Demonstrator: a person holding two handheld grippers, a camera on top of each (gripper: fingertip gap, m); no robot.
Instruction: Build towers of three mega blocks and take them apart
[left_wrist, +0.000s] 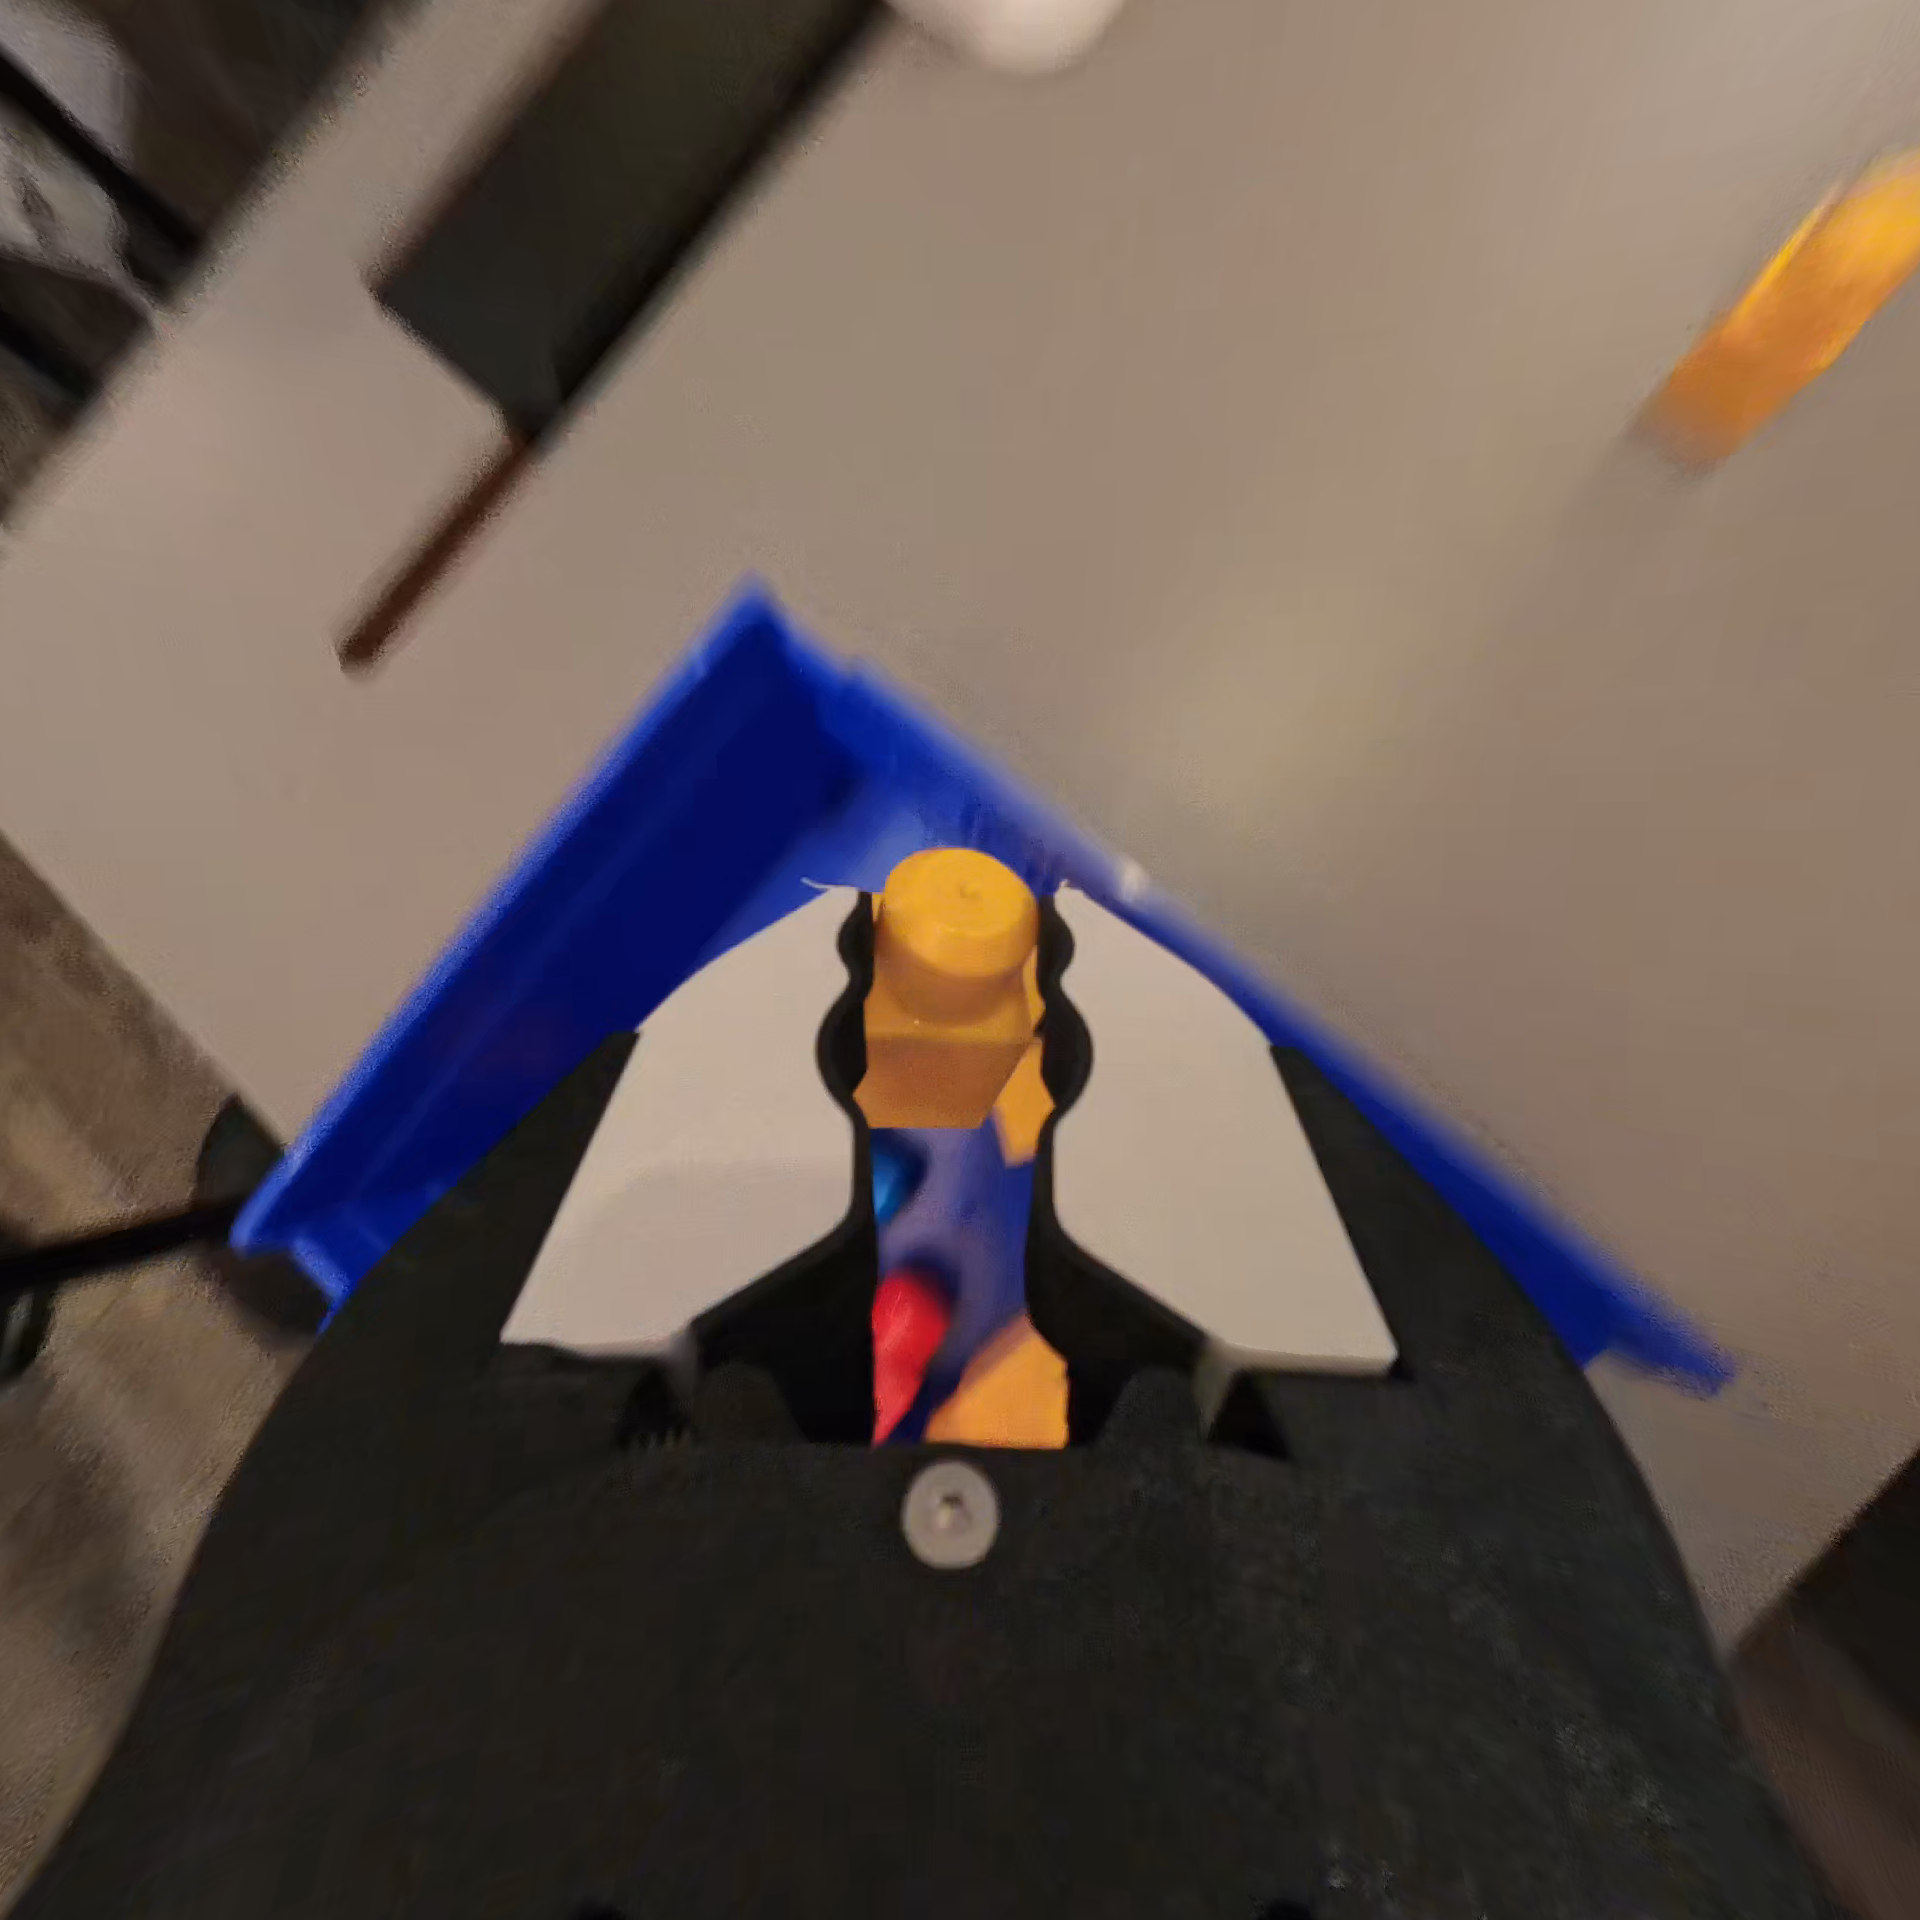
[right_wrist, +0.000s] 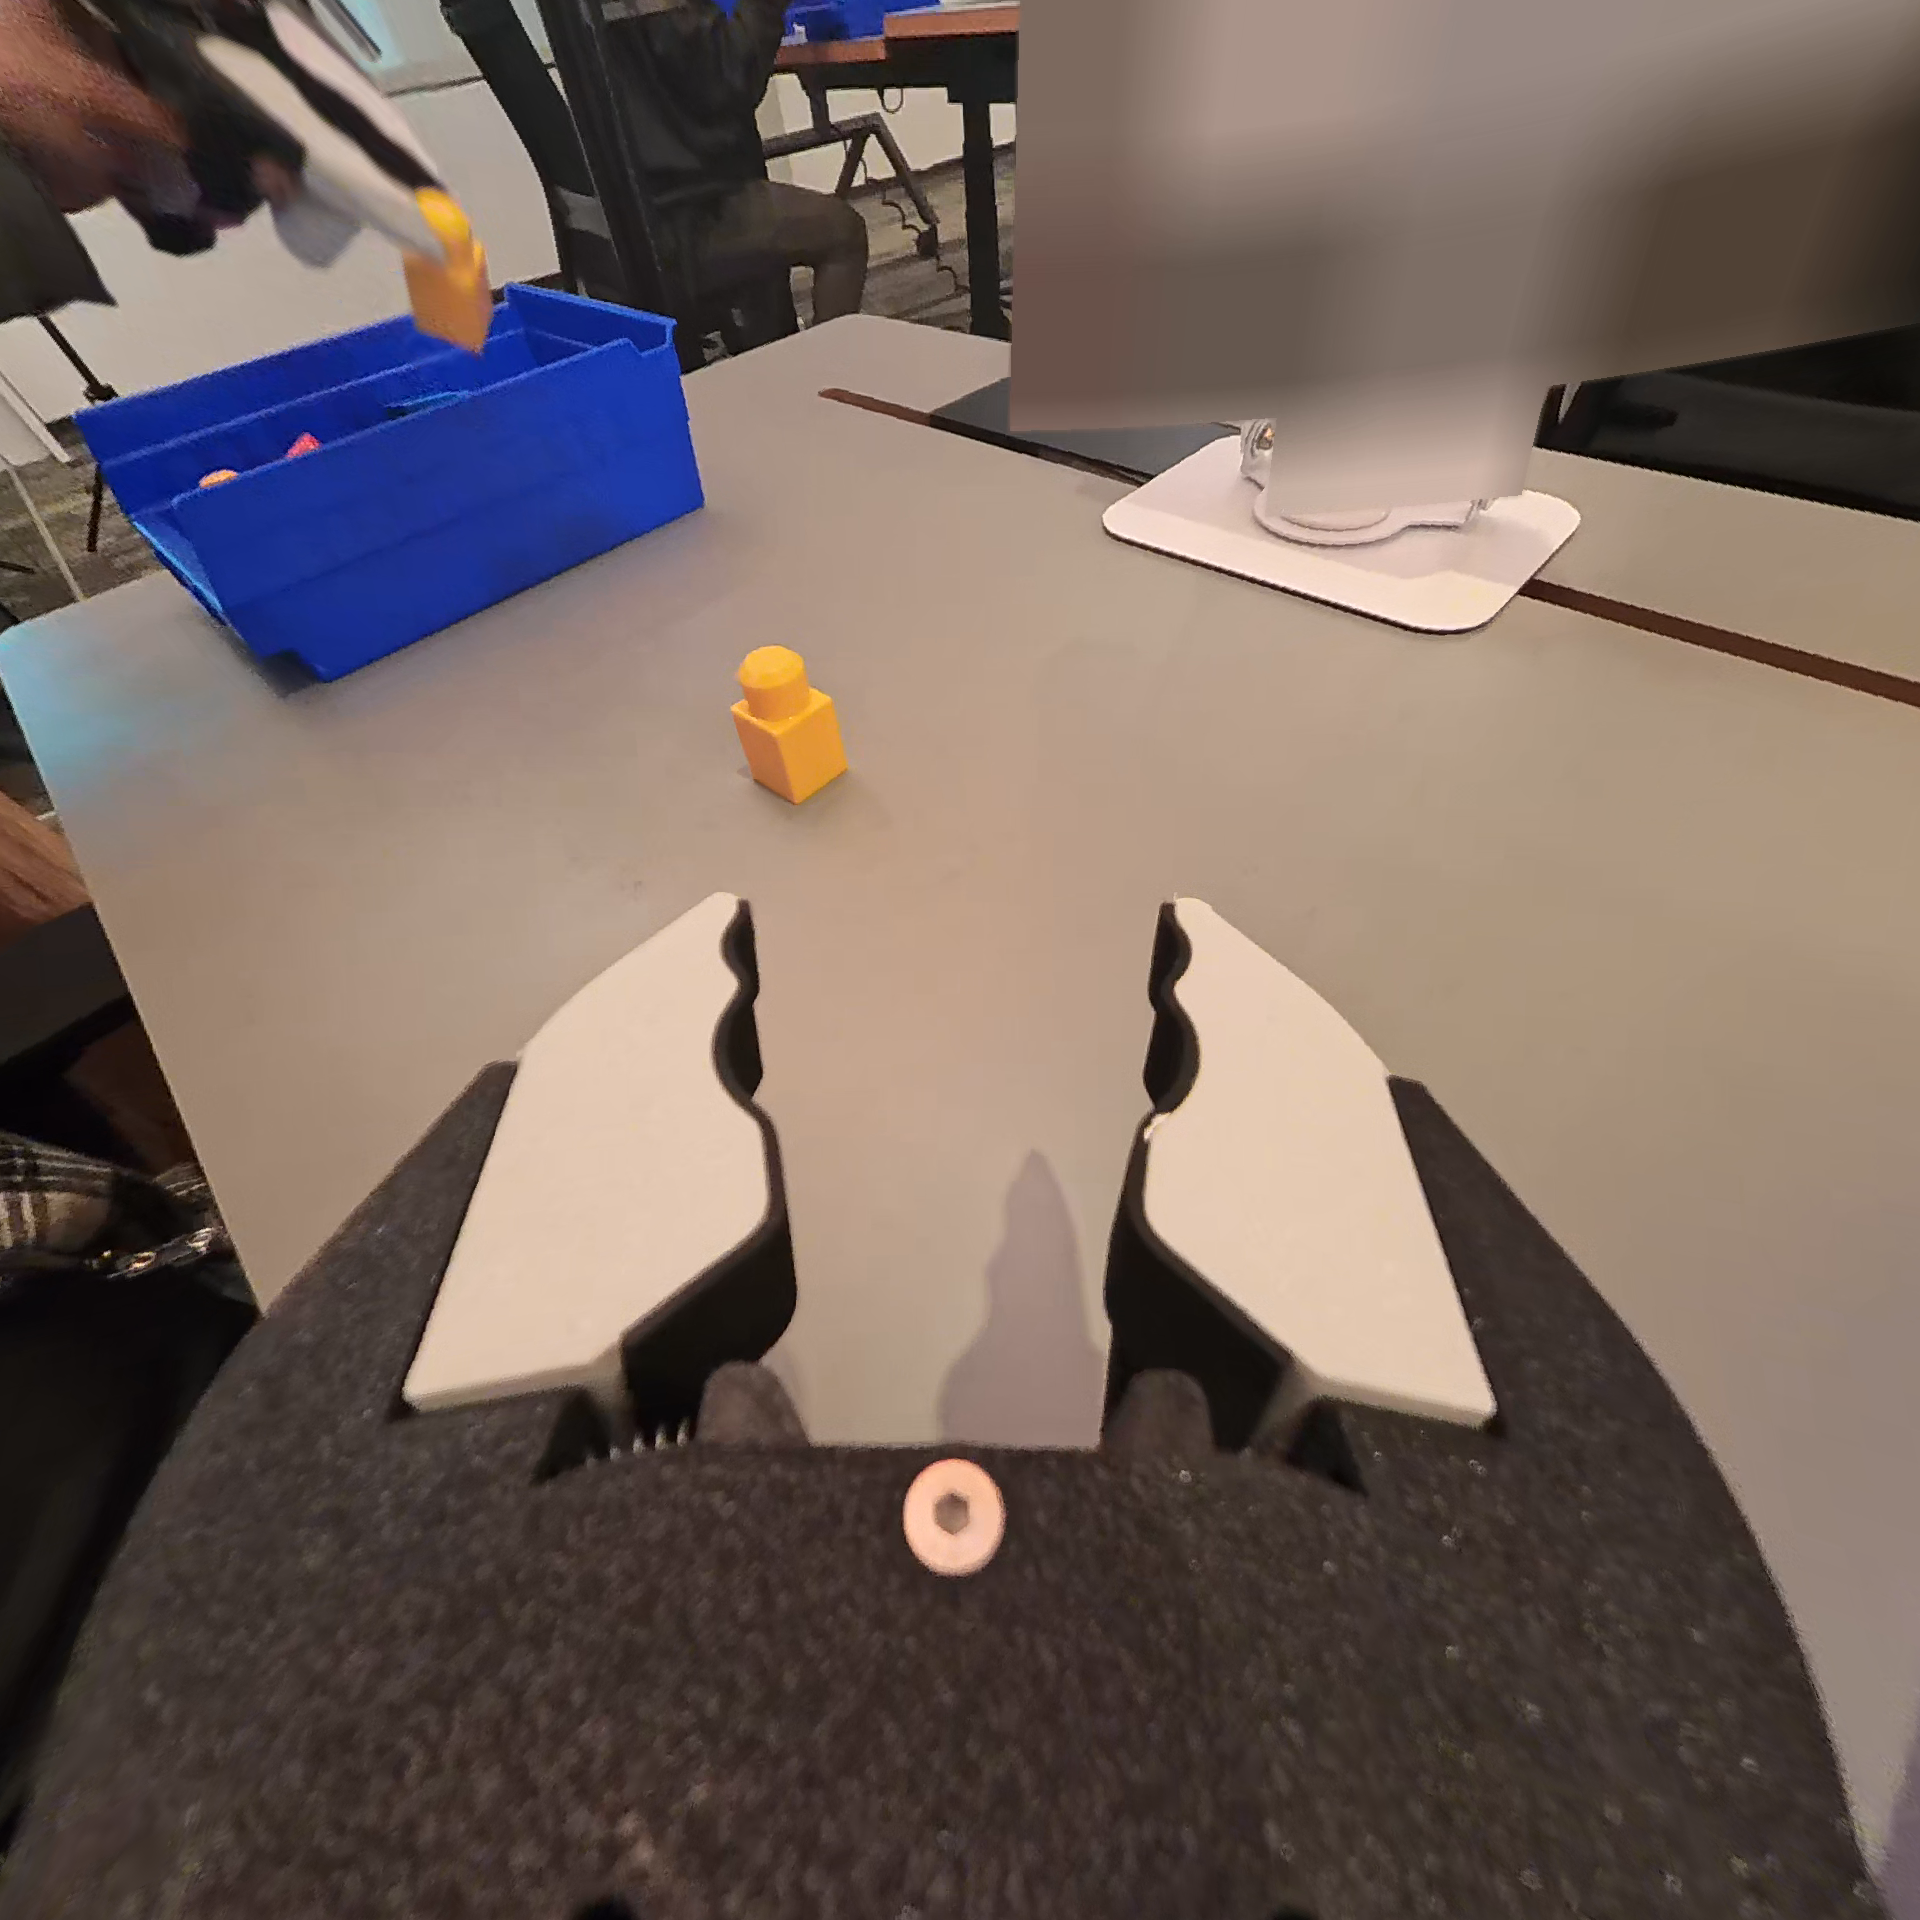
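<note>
The left hand-held gripper (left_wrist: 954, 997) pinches an orange block (left_wrist: 951, 1003) above the blue bin (right_wrist: 416, 488), at ten o'clock on the counter (right_wrist: 1039, 831), holding red, blue and orange blocks. The right hand-held gripper (right_wrist: 956, 997) gapes; another orange block (right_wrist: 790, 727) stands at twelve.

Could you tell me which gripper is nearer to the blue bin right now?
Left. The left gripper hangs just above the blue bin, shut on a yellow block. The right gripper is open, low over the table, well short of it.
</note>
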